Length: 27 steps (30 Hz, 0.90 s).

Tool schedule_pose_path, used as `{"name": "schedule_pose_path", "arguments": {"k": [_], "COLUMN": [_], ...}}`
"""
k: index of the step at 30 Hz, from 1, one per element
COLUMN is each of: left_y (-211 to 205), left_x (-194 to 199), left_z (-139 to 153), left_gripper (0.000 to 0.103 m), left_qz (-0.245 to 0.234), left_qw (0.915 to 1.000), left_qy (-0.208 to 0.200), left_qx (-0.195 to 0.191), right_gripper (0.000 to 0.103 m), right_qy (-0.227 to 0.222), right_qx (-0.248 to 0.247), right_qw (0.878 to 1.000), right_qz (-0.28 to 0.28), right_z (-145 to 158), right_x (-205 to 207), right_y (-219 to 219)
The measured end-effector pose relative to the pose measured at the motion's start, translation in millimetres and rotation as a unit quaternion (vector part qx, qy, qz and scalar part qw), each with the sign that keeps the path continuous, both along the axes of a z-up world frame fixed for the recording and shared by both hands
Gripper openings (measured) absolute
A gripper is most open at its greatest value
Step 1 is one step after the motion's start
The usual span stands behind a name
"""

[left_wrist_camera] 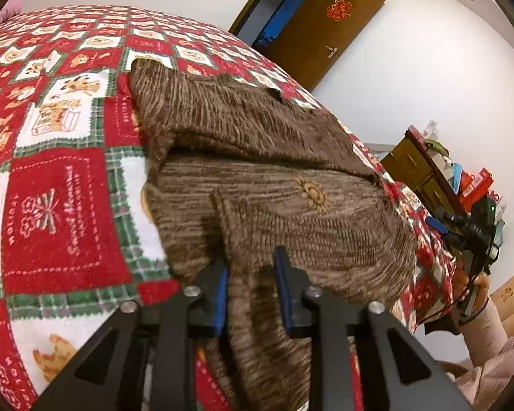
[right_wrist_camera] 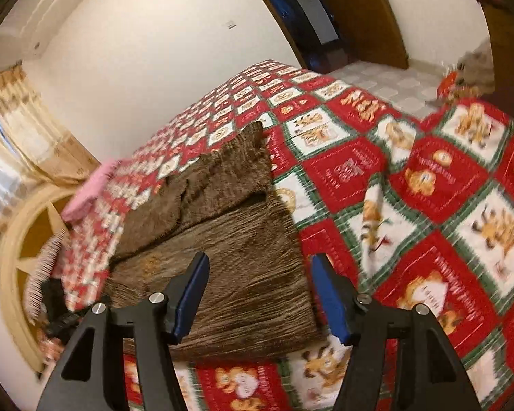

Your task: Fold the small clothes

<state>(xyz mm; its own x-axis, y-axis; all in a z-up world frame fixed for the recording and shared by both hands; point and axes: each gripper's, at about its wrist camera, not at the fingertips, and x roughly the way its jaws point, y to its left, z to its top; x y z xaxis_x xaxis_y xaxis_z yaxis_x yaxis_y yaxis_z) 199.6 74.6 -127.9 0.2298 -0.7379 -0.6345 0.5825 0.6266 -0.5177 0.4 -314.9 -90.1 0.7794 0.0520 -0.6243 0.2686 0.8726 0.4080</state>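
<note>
A small brown knit sweater (left_wrist_camera: 257,157) lies partly folded on the bed, with a sleeve folded over its upper part. My left gripper (left_wrist_camera: 252,274) is shut on a raised fold of the sweater's near edge, and the cloth bunches between the blue pads. In the right wrist view the sweater (right_wrist_camera: 229,239) lies flat ahead. My right gripper (right_wrist_camera: 260,294) is open and empty above the sweater's near edge. The right gripper also shows in the left wrist view (left_wrist_camera: 469,233), held in a hand at the far right.
A red, white and green patchwork bedspread (left_wrist_camera: 58,171) covers the bed (right_wrist_camera: 428,188). A brown door (left_wrist_camera: 318,30) stands open behind. A cluttered wooden cabinet (left_wrist_camera: 438,178) is beside the bed. A pink cloth (right_wrist_camera: 85,191) lies near the cream headboard (right_wrist_camera: 13,246).
</note>
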Motion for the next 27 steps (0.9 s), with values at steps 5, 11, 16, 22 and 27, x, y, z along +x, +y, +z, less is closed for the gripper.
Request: {"name": "schedule_pose_path", "arguments": {"k": [5,11,16,22,27], "left_y": [-11,-15,-18,-24,-12], "left_x": [7,2,0,-16,-24], "left_z": [1,2,2,2,21], "left_gripper": [0.038,0.046,0.053,0.005,0.005], "left_qz": [0.003,0.007,0.011,0.041,0.072], "left_qw": [1.0,0.9999,0.9998,0.996,0.9947], "left_qy": [0.003,-0.001,-0.009,-0.065,-0.073], "left_qx": [0.002,0.01,0.013,0.045,0.006], "right_gripper": [0.063,0.063,0.06,0.008,0.008], "right_qy": [0.021,0.036,0.078,0.082,0.026], "right_qx": [-0.105,-0.152,-0.205,-0.266,-0.257], "right_qw": [0.994,0.984,0.964,0.95,0.96], "right_qz": [0.02,0.091,0.149,0.145,0.106], "right_z": [6,-12,-42,-42,0], "right_x": [19,69,97,81,56], "right_y": [8,15,35,58,61]}}
